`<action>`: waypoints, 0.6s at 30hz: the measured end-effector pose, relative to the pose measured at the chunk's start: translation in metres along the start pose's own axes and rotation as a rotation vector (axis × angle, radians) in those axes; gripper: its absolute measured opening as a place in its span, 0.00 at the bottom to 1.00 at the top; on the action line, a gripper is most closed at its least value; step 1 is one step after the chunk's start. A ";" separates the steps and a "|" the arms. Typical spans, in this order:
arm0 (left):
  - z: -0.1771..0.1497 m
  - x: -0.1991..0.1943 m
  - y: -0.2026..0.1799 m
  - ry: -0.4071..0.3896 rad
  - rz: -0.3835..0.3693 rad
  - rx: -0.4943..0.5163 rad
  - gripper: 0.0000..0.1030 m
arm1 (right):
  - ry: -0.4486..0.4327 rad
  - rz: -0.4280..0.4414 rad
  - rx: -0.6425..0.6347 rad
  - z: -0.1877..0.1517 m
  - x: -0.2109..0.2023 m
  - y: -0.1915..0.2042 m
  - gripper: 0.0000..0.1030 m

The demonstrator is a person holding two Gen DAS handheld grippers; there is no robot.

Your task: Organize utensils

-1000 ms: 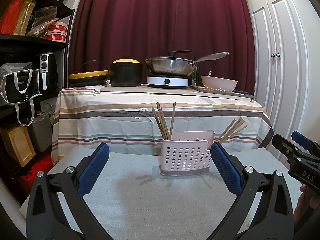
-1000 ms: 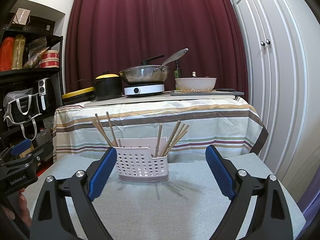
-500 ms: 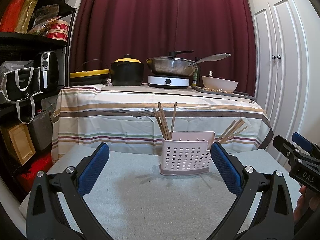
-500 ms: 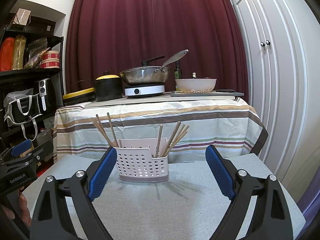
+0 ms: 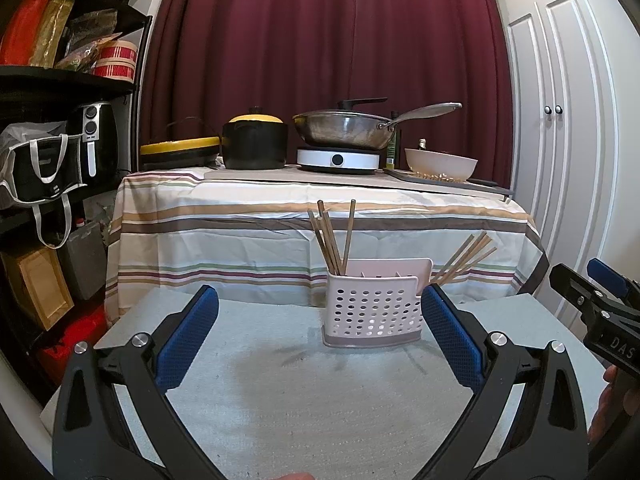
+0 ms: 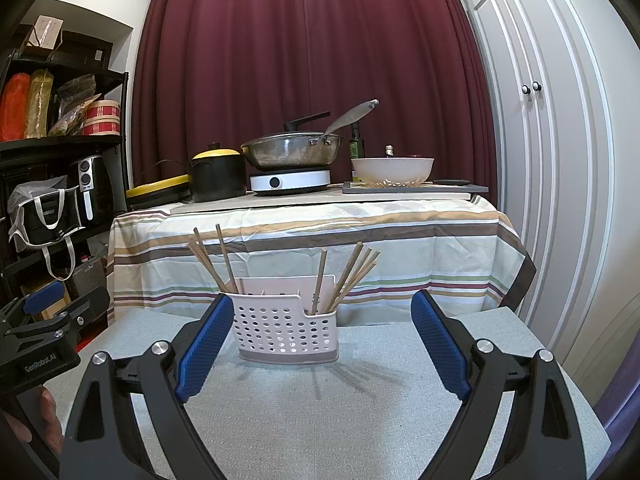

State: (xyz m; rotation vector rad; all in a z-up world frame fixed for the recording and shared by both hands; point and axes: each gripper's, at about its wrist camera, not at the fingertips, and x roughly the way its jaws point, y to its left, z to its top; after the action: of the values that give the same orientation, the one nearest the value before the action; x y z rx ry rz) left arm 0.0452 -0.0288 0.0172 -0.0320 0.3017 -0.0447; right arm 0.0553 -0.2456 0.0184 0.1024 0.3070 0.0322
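Holding off: both claws hang back from the caddy, spread wide with nothing between their blue pads.
Left claw (image 5: 318,320): open and empty, aimed at the caddy's left side.
Right claw (image 6: 322,330): open and empty, with the caddy showing between its fingers.
Caddy (image 6: 286,330): pale perforated plastic holder standing upright on the grey table (image 6: 360,420), toward its far edge.
Left bundle (image 6: 212,258): wooden chopsticks in the caddy's left end, leaning up and to the left.
Right bundle (image 6: 348,276): wooden chopsticks in the right end, fanned up and to the right, one nearly upright.
Long axis: each stick runs from its hidden lower end in the caddy up to a free tip above the rim.
Handling, as I judge it: sticks are light, stiff and thin, likely to roll or slip in a broad pad; the caddy looks light enough to tip or slide if a stick is dragged sideways.
Where to grip: on the bare shaft above the rim, pads across the stick, pulling along its lean.
Risk: neighbouring sticks touch, so one pinch may catch several.
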 end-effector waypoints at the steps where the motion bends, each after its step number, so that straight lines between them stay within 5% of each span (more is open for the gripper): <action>1: 0.000 0.000 0.001 0.001 -0.006 -0.005 0.96 | 0.000 0.000 -0.001 0.000 -0.001 0.001 0.85; 18: -0.002 0.004 0.002 0.003 -0.031 0.010 0.96 | 0.011 0.004 -0.011 -0.004 0.001 0.002 0.85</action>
State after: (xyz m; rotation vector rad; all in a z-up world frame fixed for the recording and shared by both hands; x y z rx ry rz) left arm 0.0490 -0.0273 0.0140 -0.0268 0.3038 -0.0773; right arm 0.0551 -0.2432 0.0142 0.0925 0.3176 0.0385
